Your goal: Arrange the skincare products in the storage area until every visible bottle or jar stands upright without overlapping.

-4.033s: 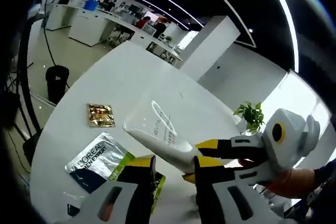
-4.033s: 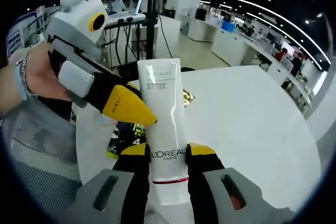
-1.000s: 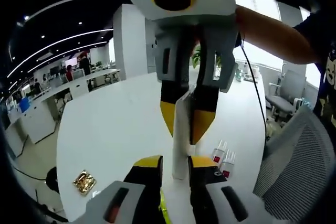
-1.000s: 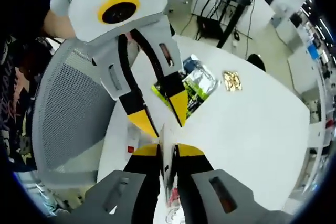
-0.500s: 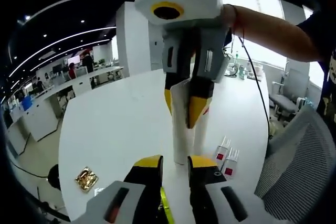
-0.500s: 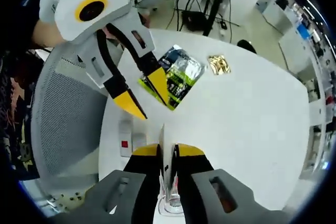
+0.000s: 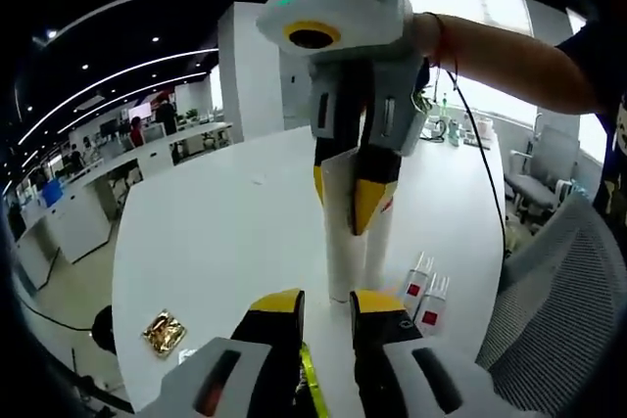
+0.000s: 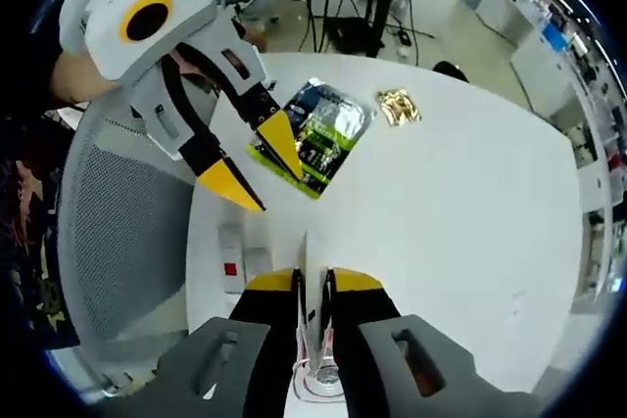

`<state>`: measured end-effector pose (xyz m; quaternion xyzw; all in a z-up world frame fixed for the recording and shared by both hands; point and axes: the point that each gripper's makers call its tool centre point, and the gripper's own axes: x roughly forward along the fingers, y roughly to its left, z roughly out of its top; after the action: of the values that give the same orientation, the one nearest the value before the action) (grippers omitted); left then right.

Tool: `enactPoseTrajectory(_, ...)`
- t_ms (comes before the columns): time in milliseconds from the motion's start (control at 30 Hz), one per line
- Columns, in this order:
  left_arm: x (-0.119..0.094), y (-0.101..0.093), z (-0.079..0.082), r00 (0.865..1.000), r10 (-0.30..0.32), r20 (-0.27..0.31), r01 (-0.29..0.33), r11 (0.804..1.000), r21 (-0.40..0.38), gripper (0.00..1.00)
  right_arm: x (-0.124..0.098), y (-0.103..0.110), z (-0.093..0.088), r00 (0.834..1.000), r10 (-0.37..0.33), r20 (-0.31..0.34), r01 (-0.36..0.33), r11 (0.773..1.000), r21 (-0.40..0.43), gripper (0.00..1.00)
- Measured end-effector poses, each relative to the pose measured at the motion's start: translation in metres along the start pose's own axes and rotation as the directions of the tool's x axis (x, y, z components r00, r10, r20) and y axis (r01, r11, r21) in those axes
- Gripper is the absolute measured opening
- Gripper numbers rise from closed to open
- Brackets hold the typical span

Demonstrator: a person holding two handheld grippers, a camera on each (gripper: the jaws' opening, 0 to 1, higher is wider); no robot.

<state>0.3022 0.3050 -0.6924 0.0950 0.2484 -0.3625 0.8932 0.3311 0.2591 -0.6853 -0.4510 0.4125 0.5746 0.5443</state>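
Left gripper view: the white tube (image 7: 351,242) stands upright on the white table (image 7: 216,232), its flat top pinched by the right tongs (image 7: 346,198) from above. The left tongs (image 7: 326,302) are spread, just short of the tube's base. Two small bottles (image 7: 421,291) lie beside it. Right gripper view: a foil pack (image 8: 313,134) and a gold sachet (image 8: 399,105) lie well apart.

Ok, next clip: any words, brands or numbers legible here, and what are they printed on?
No text reads clearly.
Tube: no print legible from this angle.
Green and silver sachet: print too blurred.
Gold sachet: too small to read.
Two small sachets with red squares: no readable characters.
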Motion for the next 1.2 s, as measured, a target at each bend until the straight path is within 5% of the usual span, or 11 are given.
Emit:
enactPoseTrajectory(400, 0.001, 0.000, -0.003, 1.000, 0.004, -0.016, -0.004, 1.000, 0.012, 0.19, -0.001, -0.003, 0.003, 0.999, -0.037, 0.022, 0.039, 0.997, -0.072, 0.13)
enactPoseTrajectory(767, 0.002, 0.001, -0.007, 0.999, 0.005, -0.035, -0.004, 1.000, 0.019, 0.19, -0.021, -0.006, 0.014, 0.992, -0.077, 0.104, 0.088, 0.991, -0.105, 0.18)
enactPoseTrajectory(900, 0.002, 0.000, -0.008, 0.999, 0.003, -0.039, -0.002, 1.000, 0.018, 0.19, -0.040, -0.011, 0.021, 0.975, -0.134, 0.179, 0.158, 0.979, -0.127, 0.20)
enactPoseTrajectory(1033, 0.002, -0.001, -0.010, 0.999, 0.001, -0.048, 0.000, 1.000, 0.022, 0.19, -0.072, -0.018, 0.028, 0.928, -0.230, 0.293, 0.277, 0.952, -0.128, 0.22)
enactPoseTrajectory(1100, 0.003, -0.001, -0.011, 0.999, 0.000, -0.053, 0.001, 1.000, 0.024, 0.19, -0.090, -0.019, 0.031, 0.888, -0.280, 0.366, 0.332, 0.939, -0.086, 0.22)
enactPoseTrajectory(1200, 0.003, -0.002, -0.011, 0.999, -0.004, -0.054, 0.005, 1.000, 0.021, 0.19, -0.116, -0.013, 0.038, 0.792, -0.330, 0.514, 0.393, 0.919, -0.015, 0.22)
